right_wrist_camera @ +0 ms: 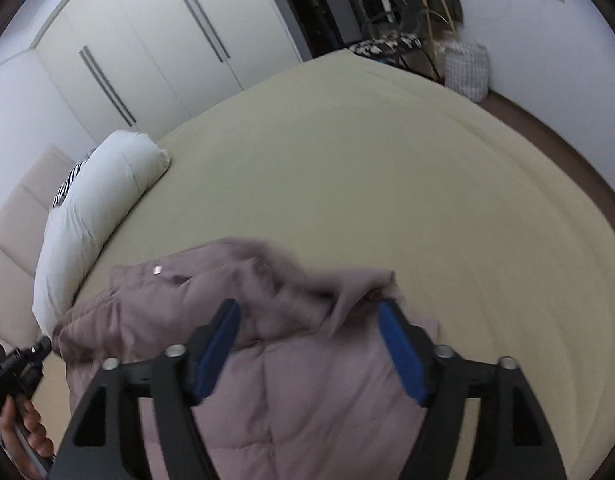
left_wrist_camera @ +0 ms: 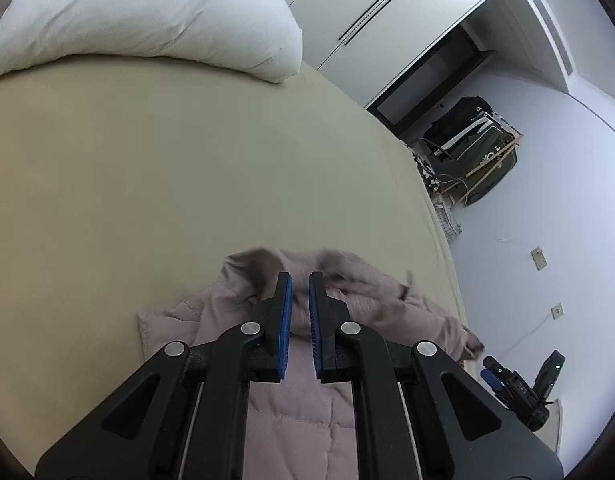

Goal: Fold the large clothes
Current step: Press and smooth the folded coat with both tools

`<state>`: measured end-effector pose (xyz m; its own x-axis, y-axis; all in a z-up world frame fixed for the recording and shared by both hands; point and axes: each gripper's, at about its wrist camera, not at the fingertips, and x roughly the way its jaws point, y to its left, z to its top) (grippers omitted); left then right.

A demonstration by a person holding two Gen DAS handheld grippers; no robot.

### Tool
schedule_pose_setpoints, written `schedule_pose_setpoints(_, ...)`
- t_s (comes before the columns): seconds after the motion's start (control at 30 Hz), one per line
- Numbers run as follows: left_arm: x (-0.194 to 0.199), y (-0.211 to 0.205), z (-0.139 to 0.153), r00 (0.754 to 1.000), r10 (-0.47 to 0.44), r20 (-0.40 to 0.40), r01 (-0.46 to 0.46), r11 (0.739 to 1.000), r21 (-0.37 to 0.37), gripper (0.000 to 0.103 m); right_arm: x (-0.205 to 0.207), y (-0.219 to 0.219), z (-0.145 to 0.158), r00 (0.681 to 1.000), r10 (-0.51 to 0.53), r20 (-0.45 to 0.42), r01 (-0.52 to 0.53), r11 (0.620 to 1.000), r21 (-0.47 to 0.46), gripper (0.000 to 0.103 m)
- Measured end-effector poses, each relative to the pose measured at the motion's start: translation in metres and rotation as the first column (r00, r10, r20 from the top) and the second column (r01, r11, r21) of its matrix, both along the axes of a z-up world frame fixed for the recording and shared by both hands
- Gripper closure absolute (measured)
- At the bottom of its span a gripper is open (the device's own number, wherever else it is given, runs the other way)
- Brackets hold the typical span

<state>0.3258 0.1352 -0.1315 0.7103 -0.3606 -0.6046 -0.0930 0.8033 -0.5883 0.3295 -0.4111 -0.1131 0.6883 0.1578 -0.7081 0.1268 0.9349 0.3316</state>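
L gripper (left_wrist_camera: 300,280) fingers nearly together, over mauve quilted jacket (left_wrist_camera: 291,420), grip unclear. R gripper (right_wrist_camera: 309,312) spread wide above jacket. Jacket lies crumpled on beige bed (left_wrist_camera: 167,180); white pillow (left_wrist_camera: 147,20) beyond.

My left wrist camera looks forward and down along its black gripper (left_wrist_camera: 300,280), close above the quilted mauve padded jacket (left_wrist_camera: 291,412), facing the plump white pillow (left_wrist_camera: 147,20) and glossy white wardrobe doors (left_wrist_camera: 387,8). My right wrist camera sits similarly near, facing across the beige bedsheet (right_wrist_camera: 387,168). Both views share jacket, sheet, pillow and wardrobe.
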Motion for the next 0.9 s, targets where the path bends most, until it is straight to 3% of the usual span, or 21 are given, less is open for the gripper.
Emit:
schedule_pose_setpoints(0.1,-0.007,-0.011,0.013,0.999,0.005,0.037,-0.006,0.999,0.041,0.095,-0.012,0.031,0.020,0.999,0.040,0.032,-0.038,0.997,-0.067,0.016)
schedule_pose_setpoints(0.13,-0.009,-0.020,0.017,0.998,-0.015,0.054,0.011,0.997,0.081,0.095,-0.013,0.046,0.023,0.994,0.100,0.036,-0.098,0.993,-0.058,0.016)
schedule_pose_setpoints(0.2,-0.011,-0.049,0.014,0.995,-0.084,0.058,0.074,0.984,0.165,0.095,-0.009,0.084,0.019,0.971,0.239,0.000,-0.238,0.969,-0.064,0.028)
schedule_pose_setpoints(0.27,-0.019,-0.073,0.013,0.989,-0.143,0.047,0.129,0.966,0.225,0.095,-0.001,0.119,0.005,0.943,0.327,-0.054,-0.331,0.940,-0.087,0.051)
schedule_pose_setpoints(0.4,-0.010,-0.129,-0.016,0.972,-0.237,0.001,0.220,0.907,0.359,0.095,0.027,0.152,-0.031,0.930,0.335,-0.151,-0.351,0.931,-0.099,0.053)
schedule_pose_setpoints(0.47,0.000,-0.146,-0.038,0.968,-0.249,-0.037,0.243,0.881,0.405,0.095,0.045,0.157,-0.047,0.932,0.319,-0.172,-0.345,0.926,-0.153,0.062)
schedule_pose_setpoints(0.57,0.023,-0.162,-0.067,0.967,-0.244,-0.080,0.253,0.861,0.440,0.095,0.064,0.154,-0.060,0.931,0.310,-0.191,-0.338,0.931,-0.138,0.076)
schedule_pose_setpoints(0.73,0.056,-0.176,-0.097,0.959,-0.240,-0.149,0.281,0.848,0.448,0.095,0.089,0.160,-0.079,0.924,0.314,-0.216,-0.349,0.926,-0.147,0.076)
schedule_pose_setpoints(0.9,0.072,-0.172,-0.128,0.959,-0.229,-0.168,0.280,0.867,0.412,0.096,0.103,0.165,-0.102,0.926,0.314,-0.208,-0.344,0.930,-0.132,0.076)
